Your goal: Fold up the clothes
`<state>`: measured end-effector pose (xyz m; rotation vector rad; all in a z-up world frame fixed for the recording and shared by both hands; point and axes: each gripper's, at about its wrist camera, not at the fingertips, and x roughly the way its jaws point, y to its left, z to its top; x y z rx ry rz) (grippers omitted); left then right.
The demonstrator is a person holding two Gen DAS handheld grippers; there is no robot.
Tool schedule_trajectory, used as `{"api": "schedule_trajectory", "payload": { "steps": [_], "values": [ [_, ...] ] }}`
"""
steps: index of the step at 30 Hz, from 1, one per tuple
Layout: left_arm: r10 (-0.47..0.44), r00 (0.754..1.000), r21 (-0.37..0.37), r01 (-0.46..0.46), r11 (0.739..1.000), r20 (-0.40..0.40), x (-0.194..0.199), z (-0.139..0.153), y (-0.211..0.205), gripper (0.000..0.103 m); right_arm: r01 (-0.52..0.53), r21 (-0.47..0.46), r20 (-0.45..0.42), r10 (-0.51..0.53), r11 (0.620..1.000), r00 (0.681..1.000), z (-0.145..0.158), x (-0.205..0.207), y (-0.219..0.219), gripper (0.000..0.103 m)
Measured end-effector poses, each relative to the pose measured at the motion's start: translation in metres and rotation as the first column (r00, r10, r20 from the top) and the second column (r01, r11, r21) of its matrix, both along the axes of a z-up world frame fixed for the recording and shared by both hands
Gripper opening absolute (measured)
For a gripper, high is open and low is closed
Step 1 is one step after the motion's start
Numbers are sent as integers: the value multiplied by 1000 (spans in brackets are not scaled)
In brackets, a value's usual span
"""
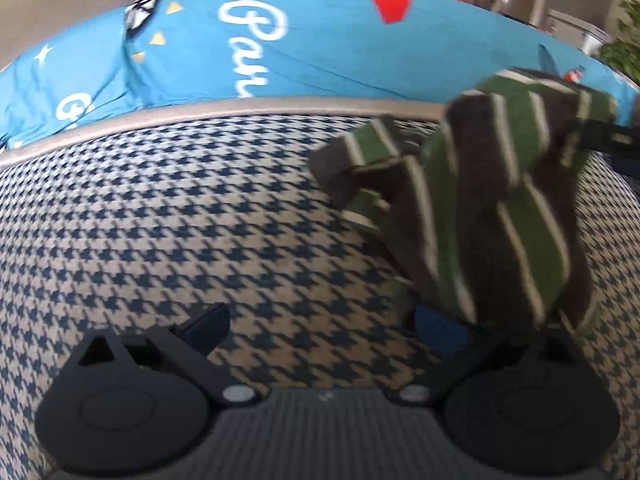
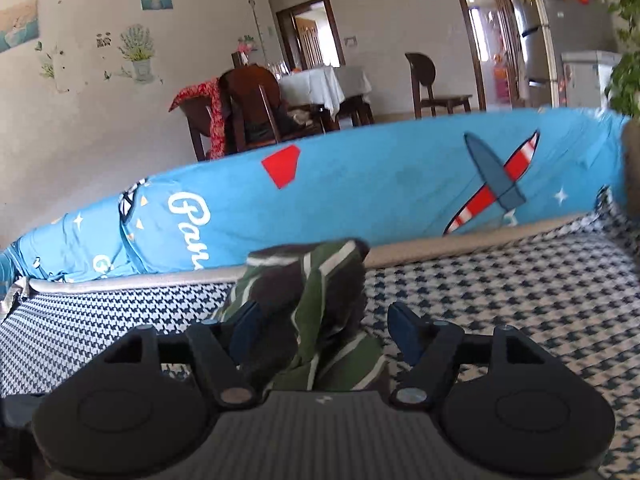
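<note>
My right gripper (image 2: 320,330) is standing with its jaws wide apart, the blue pads (image 2: 404,332) clear of cloth on the right side, while the striped garment (image 2: 316,304), green and dark brown with thin white lines, is lying bunched between them; its folds are brushing close to the left pad, though no pad is pressing on it. My left gripper (image 1: 332,336) is also showing its jaws spread wide: the left finger (image 1: 204,328) is hanging over bare cover, and the right one is sitting under the hanging edge of the same garment (image 1: 480,208), so I cannot tell whether that pad is touching it. From the left wrist the cloth is rising crumpled up and to the right, blurred.

Outward, the houndstooth cover (image 1: 180,220) is lying flat and open to the left of the garment and, in the right wrist view, to its right as well. A pale piped edge (image 1: 240,106) is closing it off at the far side, and just behind that a blue printed cushion (image 2: 380,184) is standing along the whole width. Beyond it a dining table (image 2: 320,84) and chairs are standing well apart
</note>
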<state>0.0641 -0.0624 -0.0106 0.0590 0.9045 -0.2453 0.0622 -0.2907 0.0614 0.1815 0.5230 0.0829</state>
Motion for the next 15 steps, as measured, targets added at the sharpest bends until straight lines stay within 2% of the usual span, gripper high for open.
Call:
{"api": "schedule_trajectory", "payload": {
  "steps": [5, 7, 8, 10, 12, 15],
  "values": [
    [-84, 996, -24, 83, 996, -17, -4, -8, -16, 103, 11, -3, -17, -11, 1000, 1000, -15, 17, 5, 68],
    [-110, 994, -32, 110, 993, -22, -4, -13, -23, 103, 2, 7, -21, -2, 1000, 1000, -18, 20, 7, 54],
    [-122, 992, -36, 121, 992, -23, -4, -15, -26, 103, -5, 12, -20, 5, 1000, 1000, -19, 21, 8, 51],
    [-143, 989, -37, 142, 989, -25, -3, -19, -31, 103, -11, 15, -17, 11, 1000, 1000, -20, 22, 9, 30],
    [-159, 987, -27, 158, 987, -26, -3, -23, -36, 103, -11, 15, -14, 11, 1000, 1000, -20, 21, 10, 18],
    [-167, 985, -17, 166, 986, -33, -2, -29, -42, 103, -17, 24, 3, 17, 1000, 1000, -15, 18, 10, 14]
  ]
}}
